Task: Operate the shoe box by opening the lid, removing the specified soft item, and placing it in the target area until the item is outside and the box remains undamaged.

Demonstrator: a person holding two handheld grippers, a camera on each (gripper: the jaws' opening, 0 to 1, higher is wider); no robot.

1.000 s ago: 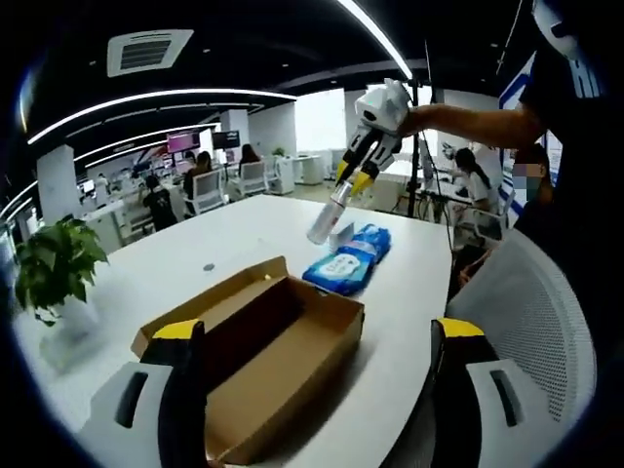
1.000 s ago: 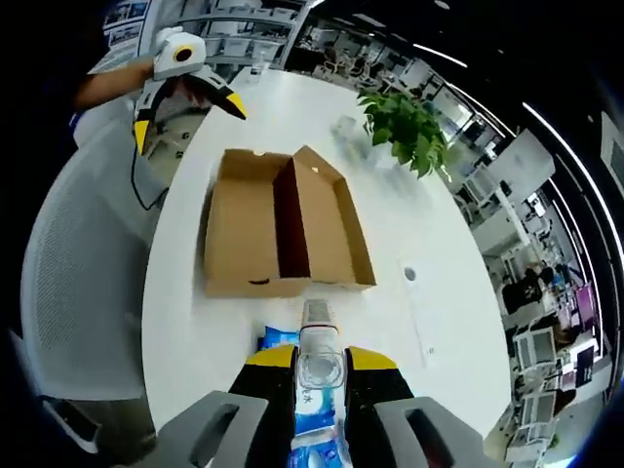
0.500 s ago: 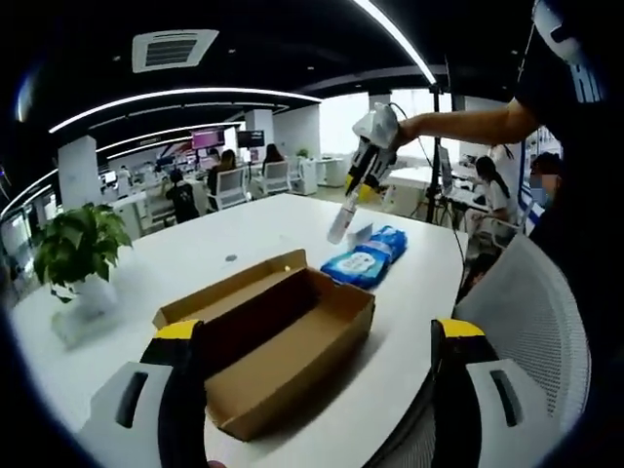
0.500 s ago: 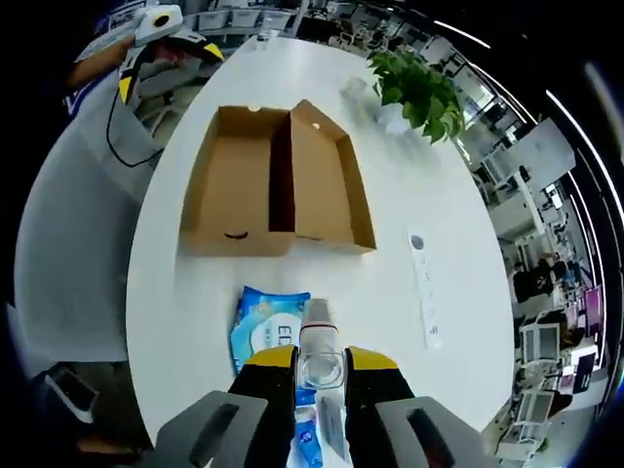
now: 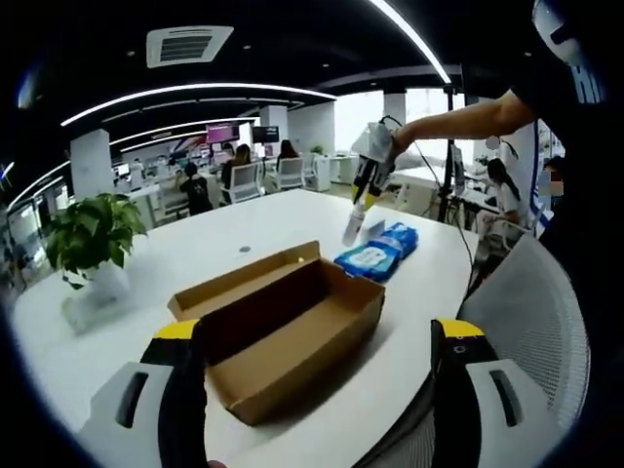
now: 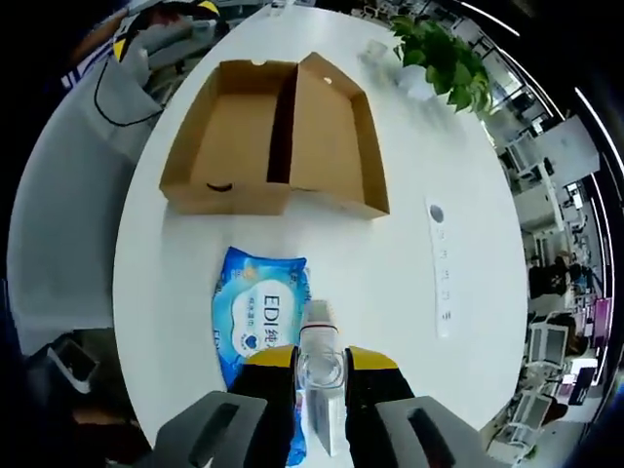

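The open cardboard shoe box (image 5: 283, 327) (image 6: 278, 136) lies on the white table (image 5: 195, 258) (image 6: 390, 292), its lid folded back flat beside the tray. A blue wipes pack (image 5: 375, 255) (image 6: 258, 317) rests on the table beyond the box. My right gripper (image 6: 320, 366) (image 5: 363, 193) is shut on a clear plastic bottle (image 6: 320, 375) (image 5: 351, 226), held over the far end of the wipes pack. My left gripper (image 5: 317, 336) is open above the near end of the box, with nothing between its fingers.
A potted plant (image 5: 90, 244) (image 6: 444, 58) stands on the table's far side. A white strip (image 6: 441, 268) lies on the table past the box. A white mesh chair (image 5: 531, 331) (image 6: 68, 195) sits at the table edge. People sit at desks in the background.
Both cameras moved. The right gripper with the bottle has drawn further from the box, ending over the wipes pack. The left gripper stayed open.
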